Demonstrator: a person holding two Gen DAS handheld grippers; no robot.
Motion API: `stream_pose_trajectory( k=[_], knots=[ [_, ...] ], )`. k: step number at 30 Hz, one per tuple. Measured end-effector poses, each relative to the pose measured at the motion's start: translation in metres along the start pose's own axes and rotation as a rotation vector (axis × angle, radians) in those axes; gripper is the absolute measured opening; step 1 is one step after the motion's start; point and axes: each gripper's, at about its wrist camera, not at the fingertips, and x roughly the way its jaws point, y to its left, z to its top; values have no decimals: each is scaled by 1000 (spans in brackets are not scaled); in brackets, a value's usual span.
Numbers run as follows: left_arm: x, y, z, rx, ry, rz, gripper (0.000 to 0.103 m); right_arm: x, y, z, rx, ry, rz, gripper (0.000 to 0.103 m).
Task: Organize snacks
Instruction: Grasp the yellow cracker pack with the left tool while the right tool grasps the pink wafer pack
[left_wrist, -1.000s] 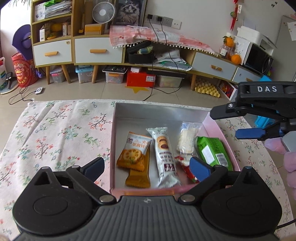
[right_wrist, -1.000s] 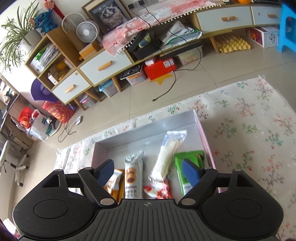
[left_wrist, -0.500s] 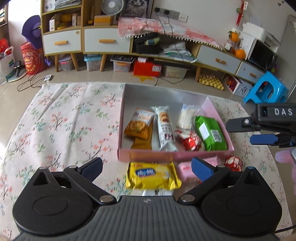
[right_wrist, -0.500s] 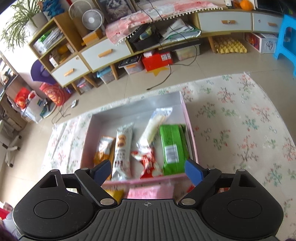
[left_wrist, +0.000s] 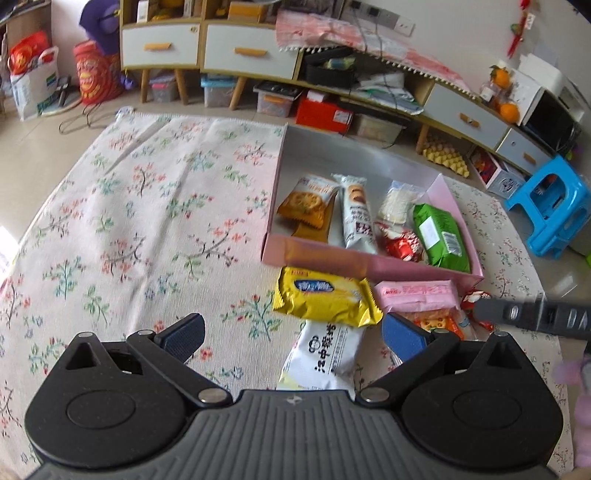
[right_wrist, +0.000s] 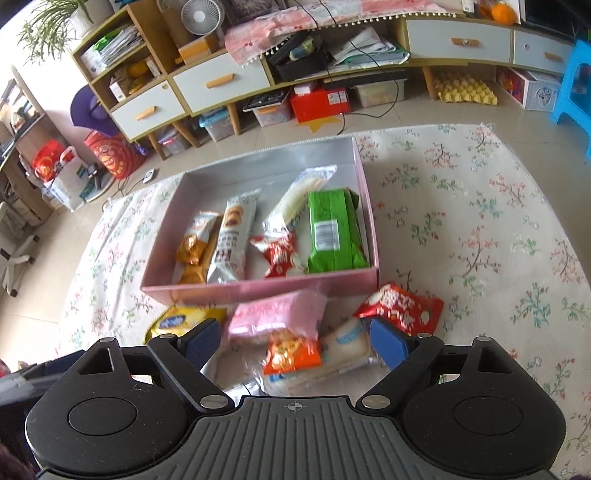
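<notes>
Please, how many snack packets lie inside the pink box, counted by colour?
Orange foil biscuit packets: 2, one partly lying on the other
White or clear plastic packets: 2
Red-and-white crinkled packet: 1
Green plastic packet: 1
Total: 6 inside the pink cardboard box

A floral rug (left_wrist: 147, 206) covers the tiled floor before a long low cabinet (right_wrist: 236, 79) (white drawers, orange handles), with a blue stool (left_wrist: 550, 214) beside it.
</notes>
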Motion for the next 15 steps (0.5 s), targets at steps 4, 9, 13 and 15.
stream_pose_trajectory(
  k=[4, 9, 13, 15],
  knots=[
    [5, -10, 0, 67, -23, 5, 102, 4, 7, -5, -71, 15, -16, 90],
    [23, -14, -3, 76, 7, 5, 102, 10, 12, -5, -153, -20, -8, 90],
    [33, -5, -1, -23, 37, -48, 86, 20, 6, -4, -173, -21, 22, 90],
    [37, 1, 2, -93, 44, -88, 82, 25, 1, -2, -162, -20, 51, 90]
  ],
)
